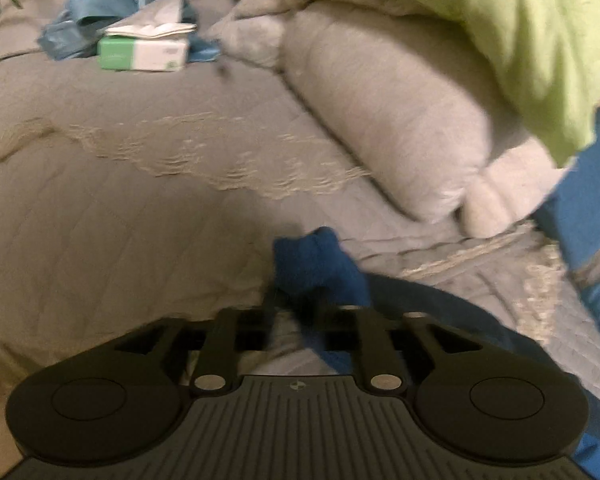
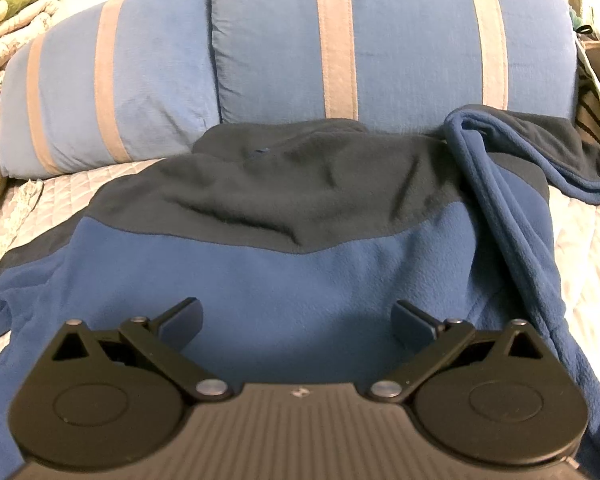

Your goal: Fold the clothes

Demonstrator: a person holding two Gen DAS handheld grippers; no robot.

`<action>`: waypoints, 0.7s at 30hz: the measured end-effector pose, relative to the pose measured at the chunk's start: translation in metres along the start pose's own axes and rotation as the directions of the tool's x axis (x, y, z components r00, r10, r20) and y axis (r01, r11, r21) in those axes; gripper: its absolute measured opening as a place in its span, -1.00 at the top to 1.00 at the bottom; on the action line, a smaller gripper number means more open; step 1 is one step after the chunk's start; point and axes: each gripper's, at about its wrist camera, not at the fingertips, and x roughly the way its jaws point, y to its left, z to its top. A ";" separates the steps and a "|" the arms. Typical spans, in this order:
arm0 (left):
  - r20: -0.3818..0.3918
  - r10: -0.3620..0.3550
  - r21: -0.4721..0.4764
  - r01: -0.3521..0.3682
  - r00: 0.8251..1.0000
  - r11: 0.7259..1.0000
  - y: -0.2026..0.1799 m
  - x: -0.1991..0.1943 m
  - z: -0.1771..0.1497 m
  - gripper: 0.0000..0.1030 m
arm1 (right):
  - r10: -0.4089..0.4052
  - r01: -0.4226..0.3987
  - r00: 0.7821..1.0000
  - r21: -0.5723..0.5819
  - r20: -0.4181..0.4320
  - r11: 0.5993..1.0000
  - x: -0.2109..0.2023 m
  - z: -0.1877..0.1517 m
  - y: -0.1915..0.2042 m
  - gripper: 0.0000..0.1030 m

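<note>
While the left gripper (image 1: 300, 304) pinches a fold of the blue fleece jacket (image 2: 300, 272) spread on the quilted bed (image 1: 120, 208), the right gripper (image 2: 298, 320) hovers wide open above it; the thin bite could slip; only the left view shows a tissue box (image 1: 144, 53) beyond

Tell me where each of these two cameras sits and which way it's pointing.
Left wrist: on the left gripper, facing along the grey bedspread toward a tissue box; it is shut on the blue fleece jacket.
Right wrist: on the right gripper, open, facing striped blue pillows above the jacket's body.
Shared: the jacket, bedspread and pillows.
</note>
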 end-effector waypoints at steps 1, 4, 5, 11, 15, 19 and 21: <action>0.004 0.014 0.000 -0.014 1.000 1.000 0.000 -0.003 0.003 -0.13 | 0.001 -0.001 1.000 0.000 0.000 1.000 0.000 0.000 0.000 -1.00; 0.026 0.037 0.000 -0.037 0.999 0.999 -0.001 -0.014 0.012 -0.35 | 0.004 -0.004 1.000 -0.001 -0.001 1.000 0.000 0.000 0.000 -1.00; 0.041 0.025 0.002 -0.025 0.999 1.000 -0.003 -0.020 0.015 -0.47 | 0.006 -0.006 1.000 -0.002 -0.002 1.000 0.000 0.000 0.001 -1.00; 0.129 -0.037 0.039 0.033 0.991 0.999 -0.025 -0.052 0.032 -0.69 | 0.008 -0.008 1.000 -0.009 -0.003 1.000 -0.001 0.000 0.001 -1.00; 0.185 -0.100 0.083 0.086 0.978 0.993 -0.054 -0.076 0.039 -0.77 | 0.014 -0.014 1.000 0.000 -0.004 1.000 -0.002 0.001 0.000 -1.00; 0.197 -0.210 0.192 0.172 0.958 0.966 -0.097 -0.100 0.041 -0.78 | 0.017 -0.017 1.000 0.000 -0.004 1.000 -0.002 0.001 0.001 -1.00; 0.195 -0.252 0.256 0.199 0.948 0.946 -0.121 -0.112 0.040 -0.78 | 0.016 -0.016 1.000 -0.002 -0.003 1.000 -0.002 0.001 0.000 -1.00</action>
